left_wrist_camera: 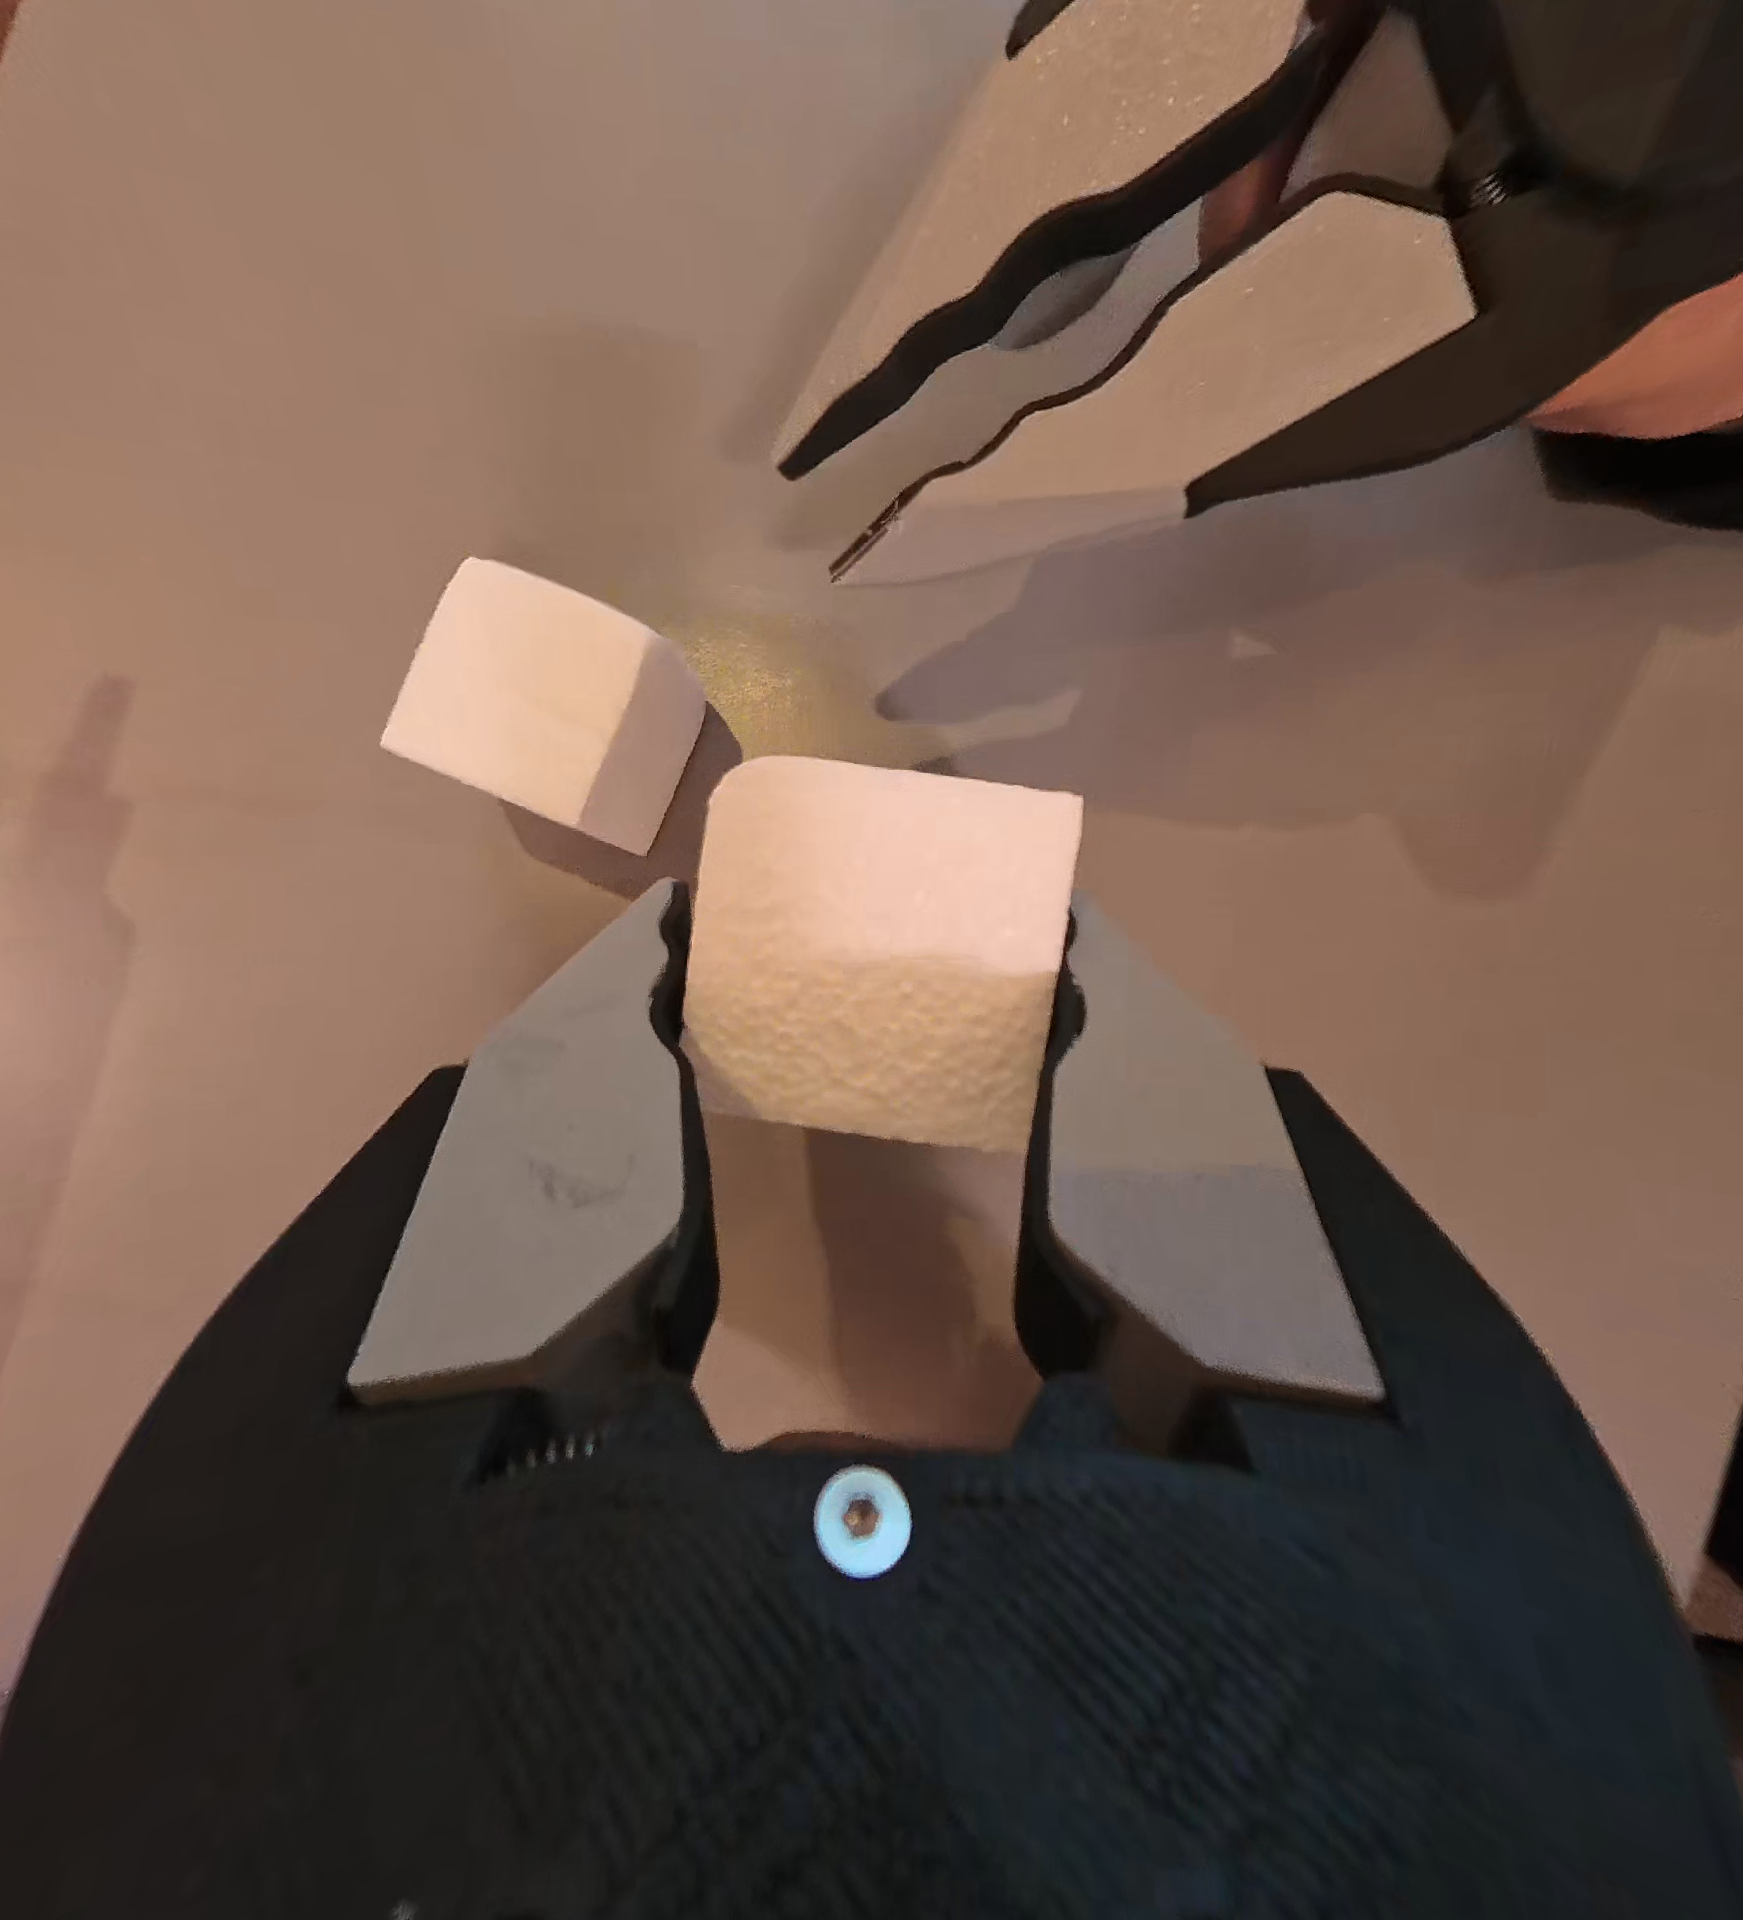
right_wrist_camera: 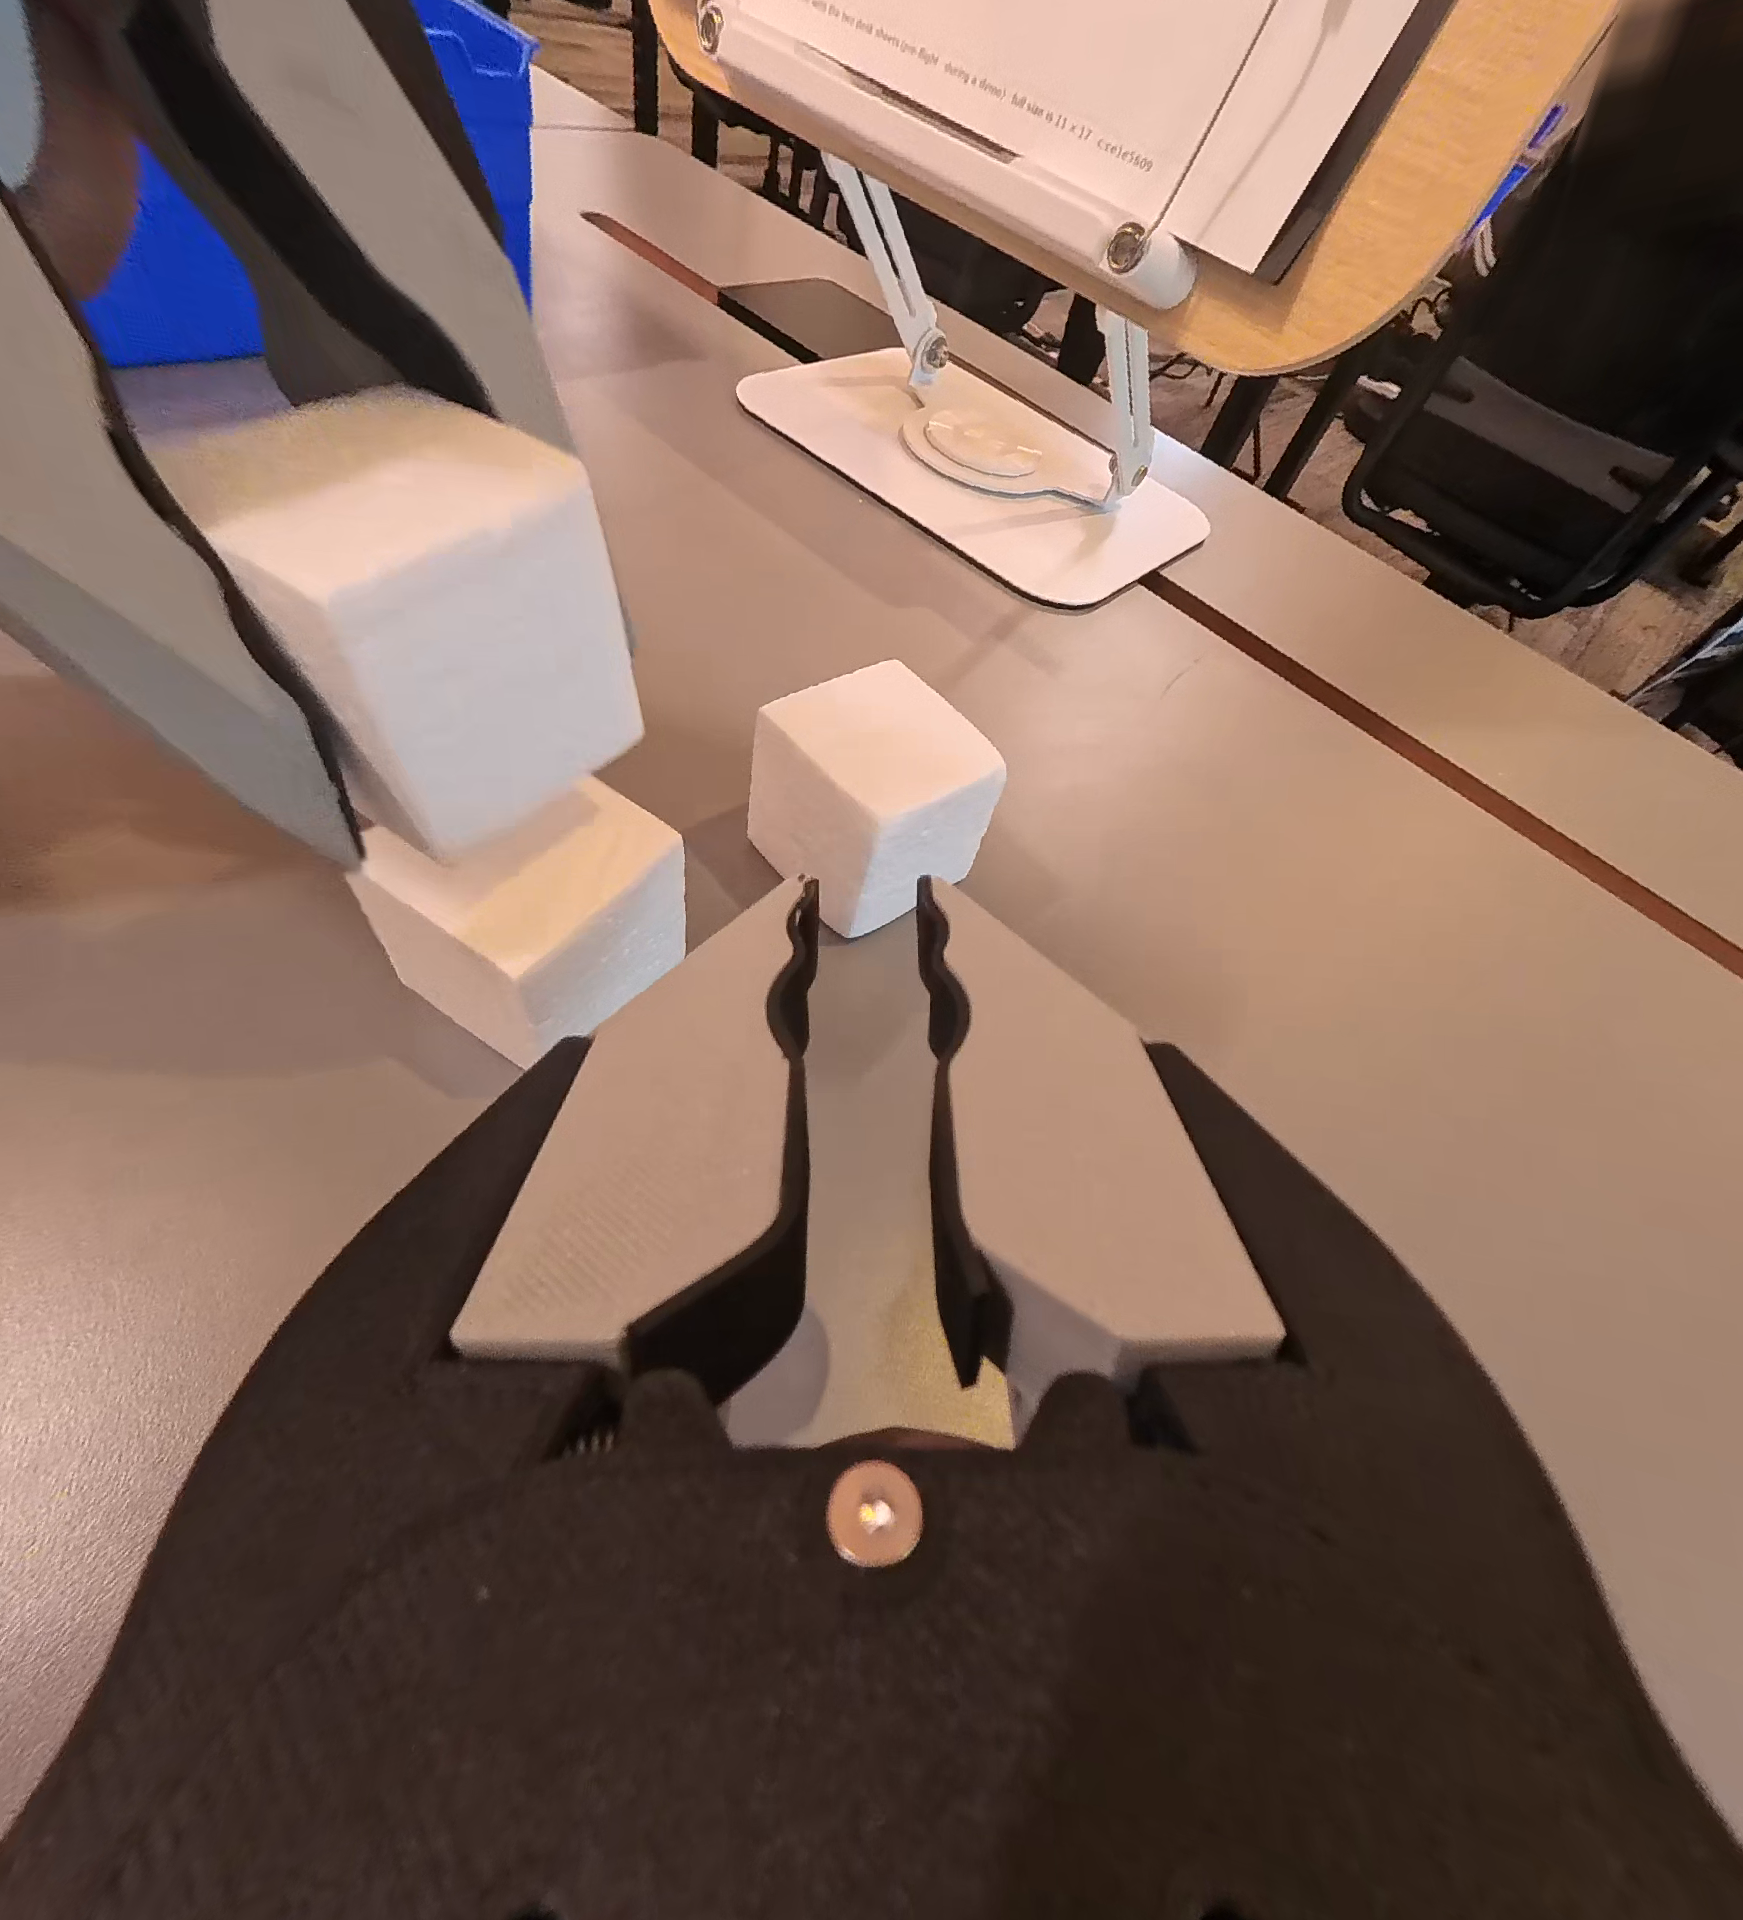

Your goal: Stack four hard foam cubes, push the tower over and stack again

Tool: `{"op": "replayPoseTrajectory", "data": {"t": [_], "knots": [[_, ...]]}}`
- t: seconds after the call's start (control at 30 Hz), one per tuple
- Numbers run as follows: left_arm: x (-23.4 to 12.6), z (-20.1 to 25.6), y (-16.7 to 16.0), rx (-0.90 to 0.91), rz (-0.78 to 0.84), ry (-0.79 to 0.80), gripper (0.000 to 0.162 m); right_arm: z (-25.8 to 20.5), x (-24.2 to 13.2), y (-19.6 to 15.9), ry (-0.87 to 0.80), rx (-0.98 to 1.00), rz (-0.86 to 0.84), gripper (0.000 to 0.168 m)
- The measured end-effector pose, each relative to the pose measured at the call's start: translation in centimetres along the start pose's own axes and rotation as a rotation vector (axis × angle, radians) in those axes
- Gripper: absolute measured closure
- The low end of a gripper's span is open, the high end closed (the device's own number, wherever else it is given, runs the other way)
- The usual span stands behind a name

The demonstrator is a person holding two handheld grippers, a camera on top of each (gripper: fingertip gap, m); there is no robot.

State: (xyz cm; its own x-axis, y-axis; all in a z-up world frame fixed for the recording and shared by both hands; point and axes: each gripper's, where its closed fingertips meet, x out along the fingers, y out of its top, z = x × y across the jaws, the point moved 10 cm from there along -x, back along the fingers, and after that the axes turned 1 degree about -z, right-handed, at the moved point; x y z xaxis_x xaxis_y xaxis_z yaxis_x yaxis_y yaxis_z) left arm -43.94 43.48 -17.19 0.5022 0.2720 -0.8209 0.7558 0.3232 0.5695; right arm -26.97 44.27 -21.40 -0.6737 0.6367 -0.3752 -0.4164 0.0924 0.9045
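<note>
My left gripper [left_wrist_camera: 875,899] is shut on a white foam cube [left_wrist_camera: 877,935], held tilted above the grey table [left_wrist_camera: 223,416]. In the right wrist view this gripper [right_wrist_camera: 488,727] holds its cube [right_wrist_camera: 431,623] just over a second cube [right_wrist_camera: 555,925] lying on the table; I cannot tell whether they touch. A third cube [right_wrist_camera: 872,790] stands just beyond my right gripper [right_wrist_camera: 865,896], which is open with a narrow gap and empty. The left wrist view shows the right gripper [left_wrist_camera: 815,520] at the upper right and one loose cube [left_wrist_camera: 534,707].
A stand with a white base [right_wrist_camera: 971,468] and a wooden board [right_wrist_camera: 1366,208] is at the table's far side. A blue bin [right_wrist_camera: 192,281] is behind the left gripper. Chairs [right_wrist_camera: 1573,499] stand past the table's right edge. My right fingertips sit around 7 centimeters from my left ones.
</note>
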Motion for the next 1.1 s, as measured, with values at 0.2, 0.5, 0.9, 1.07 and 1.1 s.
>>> {"op": "replayPoseTrajectory", "data": {"t": [0.2,0.5,0.9,1.07,1.1], "knots": [[2.0,0.4,0.5,0.076,-0.065,-0.038,0.094,-0.1,-0.2,0.2,0.009,-0.001,0.01,0.152],[2.4,0.0,0.9,0.047,-0.064,-0.044,0.094,-0.3,-0.3,0.4,0.02,-0.003,0.015,0.153],[2.3,-0.2,0.8,-0.005,-0.059,-0.048,0.094,-1.6,0.6,-0.5,0.187,-0.015,-0.101,0.168],[2.4,-0.2,0.8,-0.006,-0.06,-0.05,0.094,-2.9,1.3,-1.2,0.262,-0.079,-0.187,0.168],[2.4,-0.2,0.9,-0.004,-0.063,-0.05,0.094,-3.1,1.3,-1.2,0.269,-0.094,-0.194,0.168]]}}
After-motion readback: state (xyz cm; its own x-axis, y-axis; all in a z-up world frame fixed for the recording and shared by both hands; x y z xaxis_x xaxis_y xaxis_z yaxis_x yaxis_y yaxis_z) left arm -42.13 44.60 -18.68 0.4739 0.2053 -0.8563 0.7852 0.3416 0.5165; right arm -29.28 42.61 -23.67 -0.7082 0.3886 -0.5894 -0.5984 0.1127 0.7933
